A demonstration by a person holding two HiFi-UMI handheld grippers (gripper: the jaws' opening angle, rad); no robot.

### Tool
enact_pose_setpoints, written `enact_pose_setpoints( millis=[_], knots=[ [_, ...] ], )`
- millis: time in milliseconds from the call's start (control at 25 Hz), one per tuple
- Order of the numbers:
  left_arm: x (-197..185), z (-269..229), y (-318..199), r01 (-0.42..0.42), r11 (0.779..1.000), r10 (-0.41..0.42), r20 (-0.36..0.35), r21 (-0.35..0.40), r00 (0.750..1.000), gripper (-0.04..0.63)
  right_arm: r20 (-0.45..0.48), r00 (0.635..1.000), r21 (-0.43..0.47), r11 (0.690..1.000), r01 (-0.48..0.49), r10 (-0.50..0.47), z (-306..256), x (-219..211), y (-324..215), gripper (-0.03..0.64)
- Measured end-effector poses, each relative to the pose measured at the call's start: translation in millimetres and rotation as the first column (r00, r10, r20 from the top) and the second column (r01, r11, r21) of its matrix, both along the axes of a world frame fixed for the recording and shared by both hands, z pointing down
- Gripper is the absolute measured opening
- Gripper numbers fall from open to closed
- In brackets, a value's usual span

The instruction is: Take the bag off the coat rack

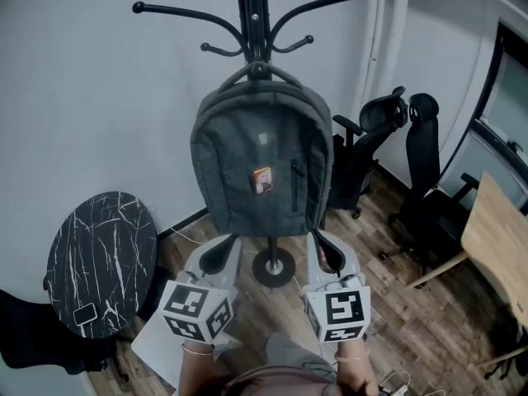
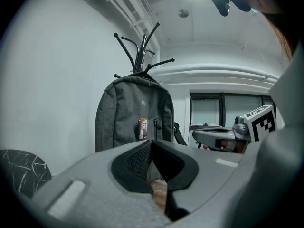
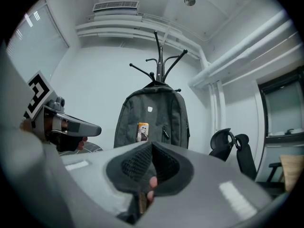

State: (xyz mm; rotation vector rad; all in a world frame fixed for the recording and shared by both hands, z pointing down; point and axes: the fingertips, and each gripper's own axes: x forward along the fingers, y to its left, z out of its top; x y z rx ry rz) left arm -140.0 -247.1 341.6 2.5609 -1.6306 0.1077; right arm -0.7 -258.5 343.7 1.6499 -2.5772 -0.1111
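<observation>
Up on the coat rack [image 1: 252,23] the bag [image 1: 262,159] hangs untouched, left gripper [image 1: 221,250] & right gripper [image 1: 323,250] just short of the rack w/ fingers [image 2: 135,160] pinched together, empty, so the whole lift's left to do.

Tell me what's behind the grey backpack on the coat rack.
Behind the grey fabric backpack stands the black metal coat rack: its hooks show above, its round base below, the white wall beyond. The bag covers the pole's middle stretch.
</observation>
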Motion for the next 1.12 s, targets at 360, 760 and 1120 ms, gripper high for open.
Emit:
enact_pose_setpoints(
  millis=[360, 760, 1120],
  knots=[
    [-15.8, 2.2, -24.9, 0.044, 0.999, -0.044, -0.003, -0.004, 0.999, 0.012, -0.013, 1.000, 0.000, 1.000, -0.010, 0.010, 0.8, 4.2, -25.4, 0.003],
    [-39.8, 1.2, -49.0, 0.106, 0.994, -0.106, -0.027, 0.003, 0.994, 0.013, -0.021, 1.000, -0.012, 1.000, 0.000, 0.000, 4.9, 7.4, -54.7, 0.035],
    [-54.2, 6.7, -69.6, 0.140, 0.990, -0.141, -0.025, -0.022, 0.990, 0.087, -0.064, 0.998, -0.022, 0.999, -0.024, 0.022, 11.8, 18.2, -81.6, 0.077]
  ],
)
